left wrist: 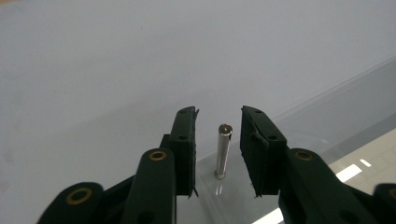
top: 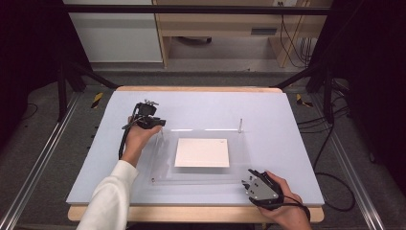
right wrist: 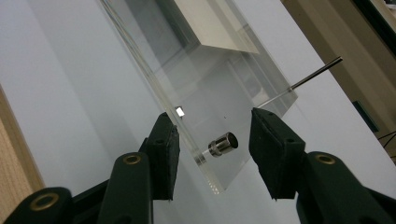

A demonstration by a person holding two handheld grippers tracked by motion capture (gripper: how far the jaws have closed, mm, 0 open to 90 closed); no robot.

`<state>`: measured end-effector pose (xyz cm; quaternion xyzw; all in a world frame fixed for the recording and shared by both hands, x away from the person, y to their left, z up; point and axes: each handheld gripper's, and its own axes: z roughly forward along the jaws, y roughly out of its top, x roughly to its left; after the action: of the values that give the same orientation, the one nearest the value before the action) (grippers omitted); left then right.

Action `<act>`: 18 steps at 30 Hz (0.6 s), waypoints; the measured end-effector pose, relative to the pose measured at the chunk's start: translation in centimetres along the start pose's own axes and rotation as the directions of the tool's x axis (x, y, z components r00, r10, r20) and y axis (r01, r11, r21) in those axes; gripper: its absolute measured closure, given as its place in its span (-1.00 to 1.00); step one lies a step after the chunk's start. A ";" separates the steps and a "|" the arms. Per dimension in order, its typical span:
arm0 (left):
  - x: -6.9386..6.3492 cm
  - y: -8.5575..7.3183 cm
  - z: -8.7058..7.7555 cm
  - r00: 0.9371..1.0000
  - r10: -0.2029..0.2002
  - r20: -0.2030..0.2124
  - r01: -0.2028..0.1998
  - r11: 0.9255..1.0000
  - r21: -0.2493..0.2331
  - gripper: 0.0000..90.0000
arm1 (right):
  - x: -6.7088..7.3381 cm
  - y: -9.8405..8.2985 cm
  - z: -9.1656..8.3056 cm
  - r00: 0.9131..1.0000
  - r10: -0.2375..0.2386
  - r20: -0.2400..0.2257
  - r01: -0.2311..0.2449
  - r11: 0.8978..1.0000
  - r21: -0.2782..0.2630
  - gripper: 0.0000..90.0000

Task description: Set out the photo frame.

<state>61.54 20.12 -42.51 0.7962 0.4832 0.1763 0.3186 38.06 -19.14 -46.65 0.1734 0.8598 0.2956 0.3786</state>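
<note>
Left gripper [left wrist: 217,140] is being held at the far left corner of the acrylic plate [top: 239,158] on the counter [top: 287,143]. Its jaws are standing partly open, one on each side of an upright steel pin [left wrist: 222,150]; a gap is being left on both sides, so no pad is touching the pin. The pin is seated in the plate corner, midway between the jaws and level with their tips.

Right gripper [right wrist: 212,147] is being held at the plate's near right corner. Its jaws are likewise partly open, straddling the plate edge. A short metal sleeve [right wrist: 223,144] is sitting in the plate between them, nearer the left jaw, touched by neither. Beyond the jaws, another thin pin [right wrist: 308,78] is standing at the far corner, with a white sheet [top: 202,153] lying under the plate centre.
</note>
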 end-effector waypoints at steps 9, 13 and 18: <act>-1.3 -3.0 -4.3 0.991 0.127 -0.047 -0.132 0.983 -0.130 0.06 | 0.0 0.2 -0.2 1.000 0.007 0.015 -0.007 1.000 -0.005 0.22; -2.2 -5.9 -5.7 0.981 0.189 -0.043 -0.194 0.965 -0.176 -0.07 | -0.1 0.2 -0.3 1.000 0.016 0.012 -0.016 1.000 -0.007 0.22; -2.9 -9.1 -7.3 0.967 0.249 -0.047 -0.253 0.946 -0.204 -0.26 | -0.1 0.2 -0.3 1.000 0.018 0.012 -0.018 1.000 -0.006 0.22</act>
<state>49.91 23.00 -43.27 0.8118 0.3599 0.2730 0.3701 37.91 -19.09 -46.31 0.1818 0.8550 0.3004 0.3817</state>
